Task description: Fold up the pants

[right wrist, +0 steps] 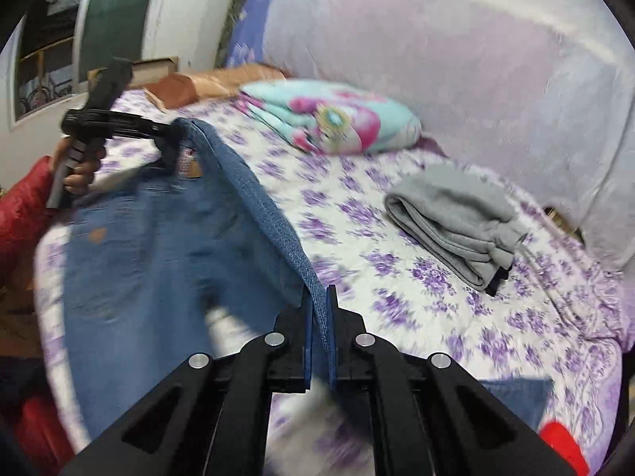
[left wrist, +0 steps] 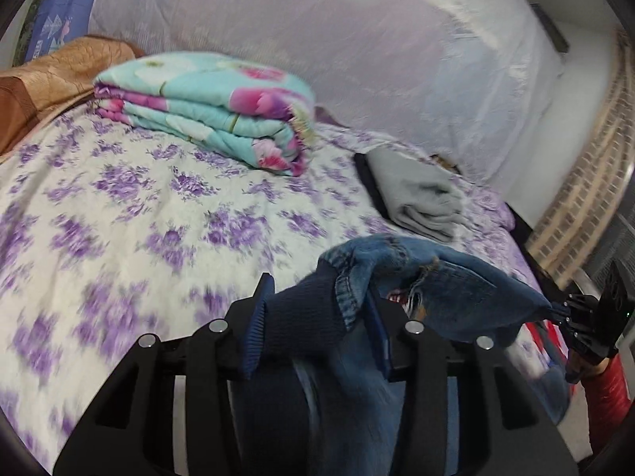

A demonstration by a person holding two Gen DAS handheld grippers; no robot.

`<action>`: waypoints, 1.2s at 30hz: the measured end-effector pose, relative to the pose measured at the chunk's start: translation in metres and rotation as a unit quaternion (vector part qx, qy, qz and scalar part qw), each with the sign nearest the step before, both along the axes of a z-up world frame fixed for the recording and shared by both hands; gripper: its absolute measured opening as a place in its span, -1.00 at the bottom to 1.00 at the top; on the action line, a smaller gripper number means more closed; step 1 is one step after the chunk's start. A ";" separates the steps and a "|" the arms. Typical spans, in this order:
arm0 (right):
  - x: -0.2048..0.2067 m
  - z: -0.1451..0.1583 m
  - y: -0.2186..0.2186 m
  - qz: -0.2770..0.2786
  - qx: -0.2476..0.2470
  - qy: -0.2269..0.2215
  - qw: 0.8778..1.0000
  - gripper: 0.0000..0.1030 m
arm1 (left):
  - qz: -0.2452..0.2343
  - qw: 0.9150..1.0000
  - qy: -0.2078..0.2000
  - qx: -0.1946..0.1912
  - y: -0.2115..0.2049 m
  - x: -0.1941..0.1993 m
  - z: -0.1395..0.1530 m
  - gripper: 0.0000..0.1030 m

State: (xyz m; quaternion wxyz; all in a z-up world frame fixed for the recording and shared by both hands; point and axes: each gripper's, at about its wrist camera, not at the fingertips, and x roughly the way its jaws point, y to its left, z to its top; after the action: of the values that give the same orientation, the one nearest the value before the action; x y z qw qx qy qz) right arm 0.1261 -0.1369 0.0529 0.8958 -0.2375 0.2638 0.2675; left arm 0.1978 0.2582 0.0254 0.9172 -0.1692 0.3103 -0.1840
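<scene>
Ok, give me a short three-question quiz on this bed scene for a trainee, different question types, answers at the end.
1. True or false: the right claw is shut on an edge of the jeans.
2. Multiple choice: what lies folded on the bedspread nearest the right claw? A) grey sweatpants B) a brown cardboard box C) a wicker basket
3. Fill in: the folded floral quilt is mostly turquoise and ____.

Key: 1 true; 2 A, the grey sweatpants; 3 pink.
</scene>
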 end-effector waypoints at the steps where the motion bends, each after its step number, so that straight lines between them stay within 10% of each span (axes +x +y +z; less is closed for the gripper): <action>1: -0.015 0.000 -0.001 0.003 0.002 -0.004 1.000 -0.88 | -0.002 1.000 -0.004 0.002 0.001 -0.015 0.001 -0.18; 7: -0.113 -0.045 -0.001 0.033 0.011 0.011 0.999 -0.88 | 0.003 0.999 0.033 0.002 0.010 -0.087 -0.025 0.15; 14: -0.121 -0.097 -0.003 0.028 0.031 0.047 0.998 -0.88 | 0.005 0.986 0.076 -0.146 0.042 -0.130 -0.047 0.32; 24: -0.123 -0.099 -0.005 0.025 0.053 0.047 0.997 -0.88 | 0.044 0.976 0.144 -0.156 0.007 -0.071 -0.034 0.48; 30: -0.129 -0.082 -0.004 0.026 0.047 0.022 0.998 -0.88 | 0.040 0.974 0.153 -0.164 0.004 -0.062 -0.027 -0.34; 36: -0.147 -0.055 -0.018 0.023 0.062 0.012 0.998 -0.88 | -0.006 0.991 0.067 -0.118 -0.010 -0.098 0.022 -0.40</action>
State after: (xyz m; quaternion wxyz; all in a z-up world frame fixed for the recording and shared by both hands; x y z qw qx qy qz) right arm -0.0205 -0.1547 -0.0017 0.8994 -0.1838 0.2519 0.3064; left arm 0.0997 0.2481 0.0475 0.8668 -0.2863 0.3481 -0.2135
